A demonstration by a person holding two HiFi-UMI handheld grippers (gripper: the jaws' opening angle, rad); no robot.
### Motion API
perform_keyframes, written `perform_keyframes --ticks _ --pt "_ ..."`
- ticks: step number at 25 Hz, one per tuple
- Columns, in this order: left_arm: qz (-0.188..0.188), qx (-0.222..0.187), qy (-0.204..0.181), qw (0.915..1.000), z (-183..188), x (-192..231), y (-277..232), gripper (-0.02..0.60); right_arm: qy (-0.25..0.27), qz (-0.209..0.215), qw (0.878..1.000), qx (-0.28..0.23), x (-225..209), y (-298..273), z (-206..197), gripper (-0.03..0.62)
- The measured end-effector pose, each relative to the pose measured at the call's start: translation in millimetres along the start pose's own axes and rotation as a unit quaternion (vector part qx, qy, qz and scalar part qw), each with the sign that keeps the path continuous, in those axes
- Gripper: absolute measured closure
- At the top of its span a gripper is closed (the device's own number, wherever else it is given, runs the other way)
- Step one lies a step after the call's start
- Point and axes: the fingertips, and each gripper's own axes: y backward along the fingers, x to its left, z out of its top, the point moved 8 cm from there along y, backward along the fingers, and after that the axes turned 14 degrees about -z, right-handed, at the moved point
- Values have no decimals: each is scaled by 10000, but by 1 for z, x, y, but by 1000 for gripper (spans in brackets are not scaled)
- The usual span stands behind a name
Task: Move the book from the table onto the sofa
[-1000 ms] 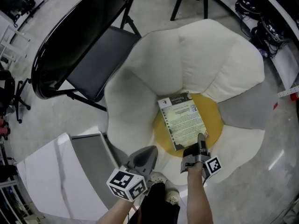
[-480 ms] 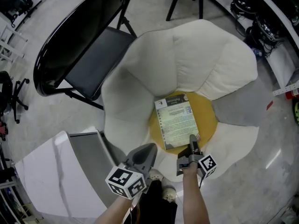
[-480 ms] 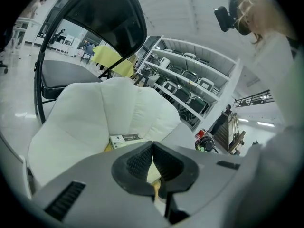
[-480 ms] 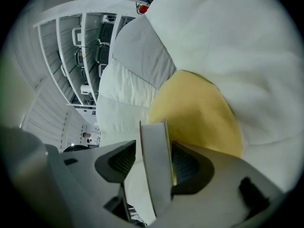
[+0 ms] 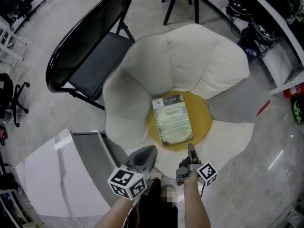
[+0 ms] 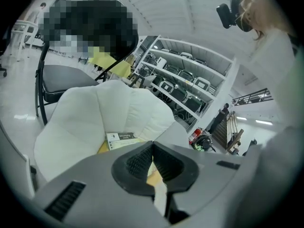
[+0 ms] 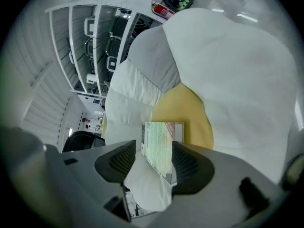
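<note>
The book (image 5: 172, 120) lies flat on the yellow centre cushion (image 5: 202, 118) of the white petal-shaped sofa (image 5: 180, 65). My right gripper (image 5: 191, 151) is just short of the book's near edge, clear of it. Its jaws have just been opening and now stand wide with nothing gripped. In the right gripper view the book (image 7: 159, 144) shows beyond the right gripper (image 7: 153, 153). My left gripper (image 5: 148, 152) hangs to the left over the sofa's near rim, jaws together and empty. From the left gripper (image 6: 152, 148) the book (image 6: 121, 139) is seen further ahead.
A black folding chair (image 5: 90, 56) stands at the sofa's far left. A white table (image 5: 42, 175) sits at the lower left. A grey petal (image 5: 232, 103) lies at the sofa's right. Cables and equipment (image 5: 256, 13) crowd the upper right corner.
The right gripper has come off the book's near corner and drawn back toward me with its jaws spread. The book stays on the yellow cushion. The left gripper has barely shifted.
</note>
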Motion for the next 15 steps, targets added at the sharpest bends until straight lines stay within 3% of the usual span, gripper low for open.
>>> perform_keyframes --ticks 4,6,9,15 --pt "10 -20 33 10000 4 -30 9 572 348 172 9992 -19 19 40 5 366" --pt "-1 -43 36 10000 9 -49 16 572 477 226 9986 -83 31 62 5 403" --pt "-17 -78 1 10000 19 -78 27 572 951 203 9950 -220 55 95 4 519" --pt "-67 -152 -114 9998 54 -149 58 572 1614 700 9843 -148 127 170 -8 582"
